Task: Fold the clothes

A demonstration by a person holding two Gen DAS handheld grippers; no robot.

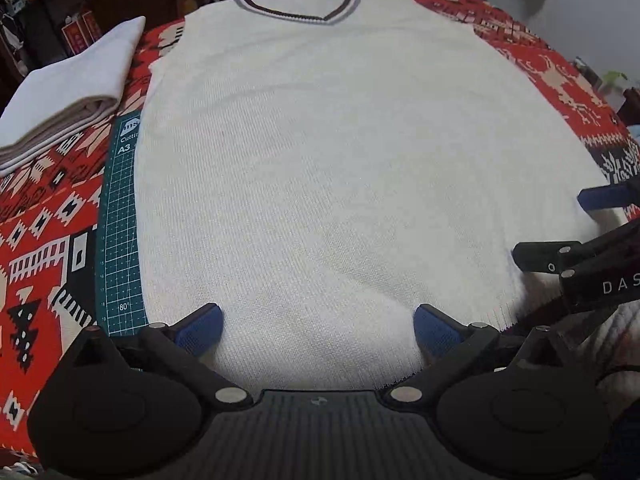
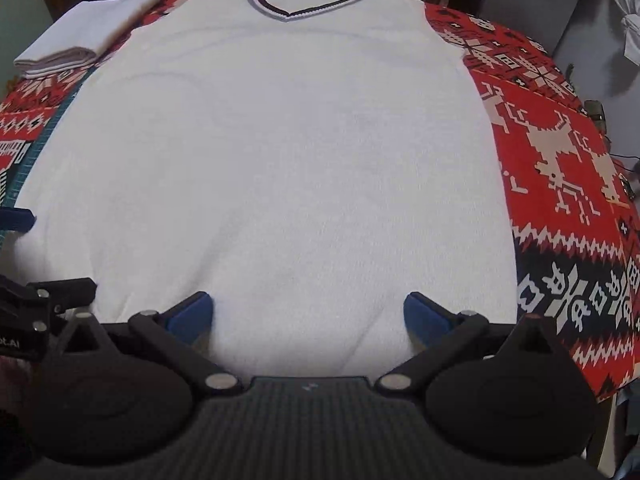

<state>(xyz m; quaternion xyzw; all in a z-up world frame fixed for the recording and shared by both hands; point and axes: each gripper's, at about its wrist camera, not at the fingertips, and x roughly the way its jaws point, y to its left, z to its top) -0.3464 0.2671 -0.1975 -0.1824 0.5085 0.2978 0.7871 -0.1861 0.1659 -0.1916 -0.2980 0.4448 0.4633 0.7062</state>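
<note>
1. Here, what matters most is that the white knit vest (image 1: 320, 152) lies straight ahead of both my grippers, its long axis running directly away from me: hem at the near edge under the fingertips, V-neck collar (image 1: 298, 10) at the far end of the table.
2. My left gripper (image 1: 318, 322) stands with its jaws spread wide and nothing between them, blue pads hovering at the hem, toward the vest's left half.
3. My right gripper (image 2: 308, 312) is likewise gaping wide and empty-handed, over the hem toward the vest's right half. In the left wrist view its fingers show at the right edge, so the two tools sit side by side; neither is clearly nearer the cloth.
4. The vest is spread flat, front up, no sleeves showing, the body smooth with only faint ripples. It covers most of a green cutting mat (image 1: 122, 216) and rests on the red patterned tablecloth (image 2: 560, 152).
5. It looks a soft, fairly thick knit, cream-white with a dark-and-grey striped collar; I'd judge it limp and apt to sag when lifted by the hem.
6. A folded white stack (image 1: 68, 92) sits at the far left, well apart from the vest.
7. Flat like this, the vest fits either being laid out for folding or opened up again; I can't tell which.
</note>
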